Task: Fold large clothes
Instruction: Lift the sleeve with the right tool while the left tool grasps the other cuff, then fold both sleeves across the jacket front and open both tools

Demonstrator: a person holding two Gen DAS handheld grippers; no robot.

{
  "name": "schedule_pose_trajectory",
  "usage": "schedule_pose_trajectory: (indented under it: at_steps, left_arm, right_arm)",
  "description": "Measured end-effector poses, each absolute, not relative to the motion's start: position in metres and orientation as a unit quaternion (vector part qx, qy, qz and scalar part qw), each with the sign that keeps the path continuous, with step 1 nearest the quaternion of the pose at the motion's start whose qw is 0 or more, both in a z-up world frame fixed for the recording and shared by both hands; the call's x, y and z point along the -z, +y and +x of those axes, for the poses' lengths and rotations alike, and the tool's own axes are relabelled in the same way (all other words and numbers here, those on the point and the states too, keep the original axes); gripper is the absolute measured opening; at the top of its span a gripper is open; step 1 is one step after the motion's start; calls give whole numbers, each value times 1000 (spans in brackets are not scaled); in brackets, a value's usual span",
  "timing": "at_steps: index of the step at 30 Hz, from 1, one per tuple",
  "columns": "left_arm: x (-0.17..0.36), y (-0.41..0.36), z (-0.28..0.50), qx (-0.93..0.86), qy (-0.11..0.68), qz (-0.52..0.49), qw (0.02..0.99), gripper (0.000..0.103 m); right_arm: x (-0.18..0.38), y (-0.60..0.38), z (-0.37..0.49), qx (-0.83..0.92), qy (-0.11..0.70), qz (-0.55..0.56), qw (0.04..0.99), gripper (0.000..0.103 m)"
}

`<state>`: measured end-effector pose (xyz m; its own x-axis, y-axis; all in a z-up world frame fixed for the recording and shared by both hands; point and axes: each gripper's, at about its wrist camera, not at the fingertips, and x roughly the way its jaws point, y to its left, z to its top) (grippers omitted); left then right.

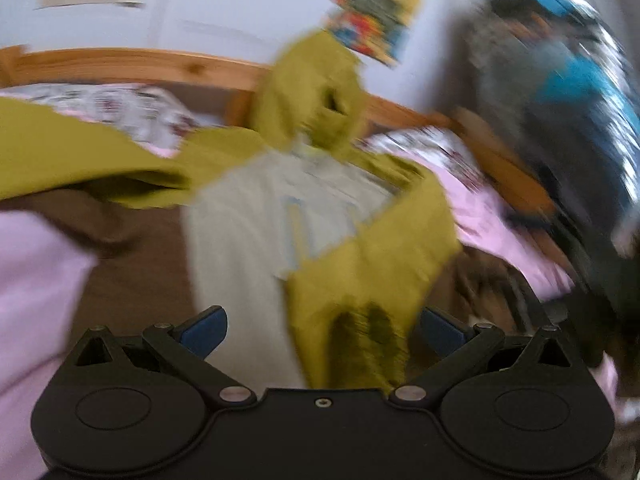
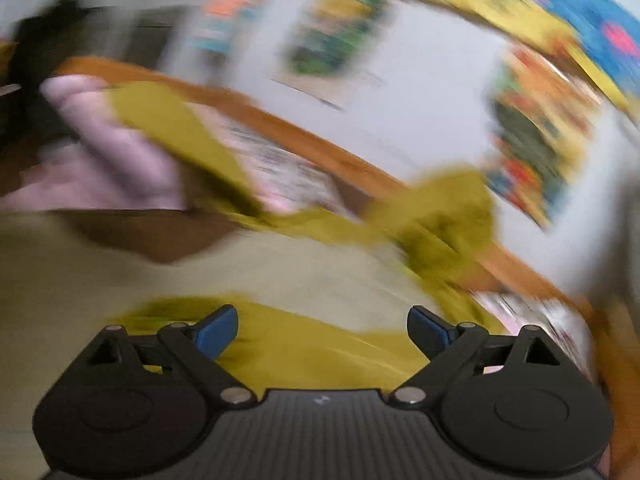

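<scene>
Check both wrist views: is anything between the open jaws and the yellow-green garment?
Nothing visible. The yellow-green garment lies directly ahead of the left gripper and the right gripper, between each one's open jaws, on the pale garment spread over the bed. Blur hides any finer detail.

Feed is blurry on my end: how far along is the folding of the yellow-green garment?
Done: little; the garment lies bunched and twisted over a pale cloth on the bed. In hand: nothing; left gripper and right gripper both open. Left: spreading it flat and every fold.
</scene>
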<state>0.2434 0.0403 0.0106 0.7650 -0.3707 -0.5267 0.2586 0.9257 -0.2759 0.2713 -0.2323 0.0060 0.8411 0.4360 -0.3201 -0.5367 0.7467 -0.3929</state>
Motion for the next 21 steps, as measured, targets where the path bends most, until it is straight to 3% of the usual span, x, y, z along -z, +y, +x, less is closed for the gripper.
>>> schedule_pose_trajectory:
  at_steps: [4,9,10,11,12,13,15,21]
  left_arm:
    - [8,-2,245,205,302,-39,930,102]
    - [23,-31,252,170,297,3,940,77]
    - [25,-31,254,158,299,6,941,59]
    - [26,-29,256,151,302,4,941,35]
    - [29,-25,258,144,308,-5,941,24]
    - [28,-20,260,138,310,-17,941,8]
    - [28,-3,257,128,291,-55,946,7]
    - [25,30,248,61,206,-132,968,5]
  right_arm:
    - [-15,-269,362,-169,165,-147,960,79]
    - [-19,-299,449,-120,228,-38,965,75]
    - [-18,-304,463,-117,245,-16,962,73]
    - [-16,-306,474,-114,256,5,960,70]
    - [-15,-311,483,-113,265,22,957,57]
    - [-13,-312,491,-112,271,32,955,31]
    - [-15,-316,500,-108,276,46,954,6]
    - [-42,-313,486,-75,191,-40,978,2]
